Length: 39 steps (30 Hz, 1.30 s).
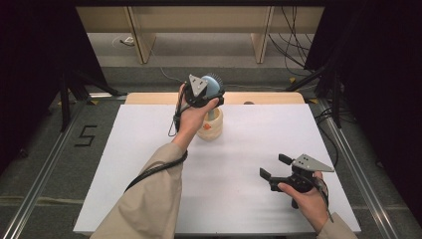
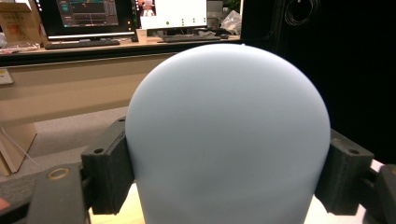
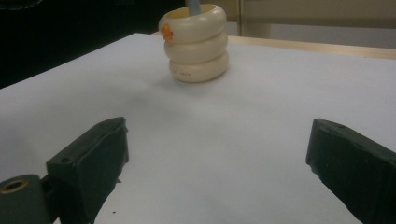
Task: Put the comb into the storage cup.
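White table (image 1: 249,149): brush (image 2: 227,135) inside left claw (image 2: 227,177).

White table top (image 1: 149,149), wooden strip along its far edge. One thing stands directly on it: cream ribbed holder (image 1: 211,128), three stacked rings, orange mark on its side, upright. Holder sits toward the far edge, left of centre; bare surface surrounds it.

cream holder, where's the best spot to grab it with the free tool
Take the holder across its middle ring, from the side facing the right tool, jaws level with the table. It stands upright as three stacked rounded rings, and the grooves between them would help seat the pads. Avoid the top: the left tool holds the blue brush there.
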Available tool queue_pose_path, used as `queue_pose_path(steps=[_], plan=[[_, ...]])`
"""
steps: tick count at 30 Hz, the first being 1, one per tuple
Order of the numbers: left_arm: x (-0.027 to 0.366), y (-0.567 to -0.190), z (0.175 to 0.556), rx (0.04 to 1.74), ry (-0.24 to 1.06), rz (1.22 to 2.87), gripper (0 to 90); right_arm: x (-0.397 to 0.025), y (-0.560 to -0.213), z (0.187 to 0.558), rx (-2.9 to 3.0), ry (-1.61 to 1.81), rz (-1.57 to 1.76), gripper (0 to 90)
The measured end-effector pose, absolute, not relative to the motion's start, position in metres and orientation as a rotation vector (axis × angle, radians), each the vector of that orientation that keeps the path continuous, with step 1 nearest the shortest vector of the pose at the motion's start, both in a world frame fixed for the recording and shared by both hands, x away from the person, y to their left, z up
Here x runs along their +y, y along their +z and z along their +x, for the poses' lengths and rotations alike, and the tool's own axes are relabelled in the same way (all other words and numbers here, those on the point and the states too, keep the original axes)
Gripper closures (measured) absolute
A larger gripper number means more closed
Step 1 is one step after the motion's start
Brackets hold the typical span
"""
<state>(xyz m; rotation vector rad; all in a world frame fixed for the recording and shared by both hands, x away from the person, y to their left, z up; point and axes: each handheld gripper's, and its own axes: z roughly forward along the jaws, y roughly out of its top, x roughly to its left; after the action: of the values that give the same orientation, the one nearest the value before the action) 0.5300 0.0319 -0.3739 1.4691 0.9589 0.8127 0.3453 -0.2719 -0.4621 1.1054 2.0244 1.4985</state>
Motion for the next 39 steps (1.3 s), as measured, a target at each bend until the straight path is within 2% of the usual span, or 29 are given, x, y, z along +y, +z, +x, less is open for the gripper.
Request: queue_pose_path(steps=[39], plan=[[0.033, -0.387, 0.533, 0.986, 0.797, 1.455, 19.8, -0.271, -0.463, 0.346, 2.027, 1.502, 1.101, 6.6]])
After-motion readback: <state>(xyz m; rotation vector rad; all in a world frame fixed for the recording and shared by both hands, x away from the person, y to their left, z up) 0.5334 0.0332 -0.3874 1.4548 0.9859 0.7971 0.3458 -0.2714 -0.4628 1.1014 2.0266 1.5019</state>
